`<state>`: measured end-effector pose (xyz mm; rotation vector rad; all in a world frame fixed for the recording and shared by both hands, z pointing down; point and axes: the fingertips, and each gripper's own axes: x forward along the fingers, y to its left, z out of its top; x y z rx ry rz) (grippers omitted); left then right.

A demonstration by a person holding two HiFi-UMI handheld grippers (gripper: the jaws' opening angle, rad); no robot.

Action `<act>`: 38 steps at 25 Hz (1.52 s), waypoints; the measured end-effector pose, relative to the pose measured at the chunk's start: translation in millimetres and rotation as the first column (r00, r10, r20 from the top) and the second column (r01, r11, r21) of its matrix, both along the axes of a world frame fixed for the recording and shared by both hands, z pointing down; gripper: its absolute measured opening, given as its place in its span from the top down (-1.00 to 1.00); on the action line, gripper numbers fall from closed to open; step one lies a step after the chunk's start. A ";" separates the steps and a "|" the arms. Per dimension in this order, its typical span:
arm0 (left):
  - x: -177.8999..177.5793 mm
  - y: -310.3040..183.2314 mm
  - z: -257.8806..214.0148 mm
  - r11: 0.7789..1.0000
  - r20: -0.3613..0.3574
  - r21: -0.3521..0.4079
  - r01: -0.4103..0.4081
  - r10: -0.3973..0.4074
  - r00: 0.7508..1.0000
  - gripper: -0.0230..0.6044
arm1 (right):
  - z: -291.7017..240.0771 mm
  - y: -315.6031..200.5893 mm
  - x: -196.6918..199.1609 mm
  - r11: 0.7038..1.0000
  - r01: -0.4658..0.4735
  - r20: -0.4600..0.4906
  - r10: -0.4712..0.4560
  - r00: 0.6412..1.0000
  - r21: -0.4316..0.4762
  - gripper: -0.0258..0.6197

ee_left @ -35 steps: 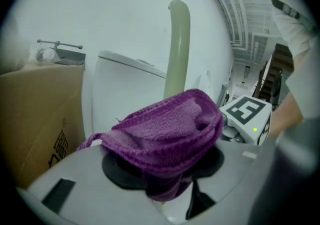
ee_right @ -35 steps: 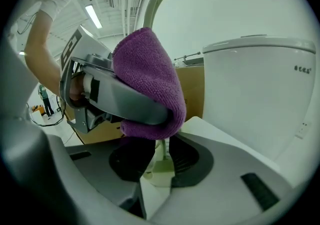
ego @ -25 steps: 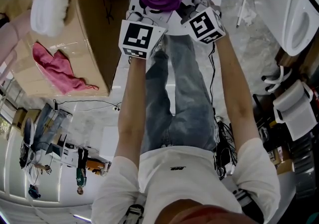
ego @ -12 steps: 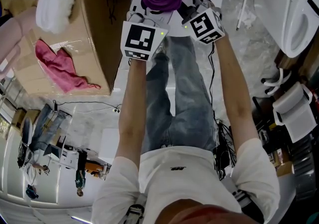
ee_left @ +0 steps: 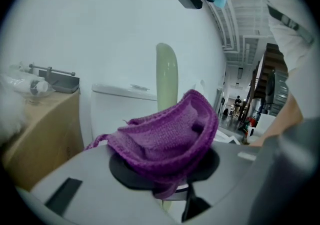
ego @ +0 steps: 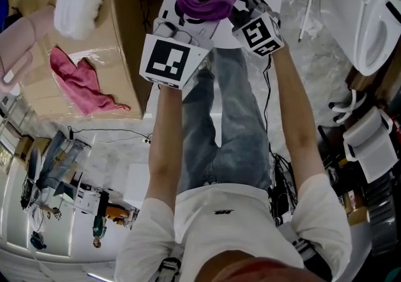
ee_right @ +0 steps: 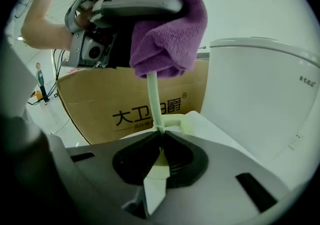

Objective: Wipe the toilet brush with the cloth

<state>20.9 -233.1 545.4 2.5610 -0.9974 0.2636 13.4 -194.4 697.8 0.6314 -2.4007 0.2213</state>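
Head view: bright, even indoor light, no hard shadows; glossy white floor tiles [ego: 125, 174] throw reflections at left. Strong fisheye, straight lines bow twd edges. Both gripper views: round img w/ black vignetted corners. Left gripper view: purple knitted cloth [ee_left: 170, 134] sharp, far wall washed-out white. Right gripper view: thin pale-green plastic brush handle [ee_right: 154, 104] & print on brown cardboard box [ee_right: 95, 99] crisp; nearest foreground soft.

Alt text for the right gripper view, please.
The right gripper, jaws just closed, pinches the pale green handle of the toilet brush; above it the left gripper, also just closing, presses a purple cloth around the handle. A printed cardboard box and a white toilet stand behind.
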 end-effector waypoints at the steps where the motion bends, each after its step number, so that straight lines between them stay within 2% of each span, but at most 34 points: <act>1: -0.4 -1.1 -5.5 1.000 -0.004 0.002 -0.003 0.003 1.000 0.50 | -0.1 -0.3 1.0 1.000 -0.002 -0.007 0.002 1.000 0.000 0.85; 7: 0.0 -7.8 -31.9 1.000 -0.013 0.001 -0.014 0.014 1.000 0.48 | 0.1 -0.6 3.9 1.000 -0.006 -0.018 0.006 1.000 -0.004 0.85; 12: -2.2 -14.5 -52.6 0.999 -0.055 -0.026 -0.030 0.029 0.998 0.39 | 0.4 -0.2 1.1 1.000 0.002 -0.016 -0.002 1.000 -0.008 0.85; 15: 0.0 -23.8 -70.7 0.999 -0.079 -0.003 -0.034 0.034 0.996 0.34 | 0.7 -0.3 1.7 1.000 0.003 -0.015 -0.003 1.000 -0.009 0.85; 19: 3.3 -27.4 -78.3 0.999 -0.062 0.029 -0.044 0.045 0.997 0.34 | 0.3 -0.4 4.0 1.000 -0.002 -0.017 0.002 1.000 -0.012 0.85; 27: 4.5 -20.4 -63.3 0.998 -0.027 0.051 -0.034 0.035 0.999 0.44 | -0.8 0.6 3.8 1.000 0.007 -0.009 -0.007 1.000 -0.006 0.85; 38: 1.3 -3.7 6.4 1.000 0.043 -0.017 -0.014 0.015 0.999 0.56 | 0.4 -0.6 1.9 1.000 0.006 -0.006 -0.006 1.000 -0.006 0.85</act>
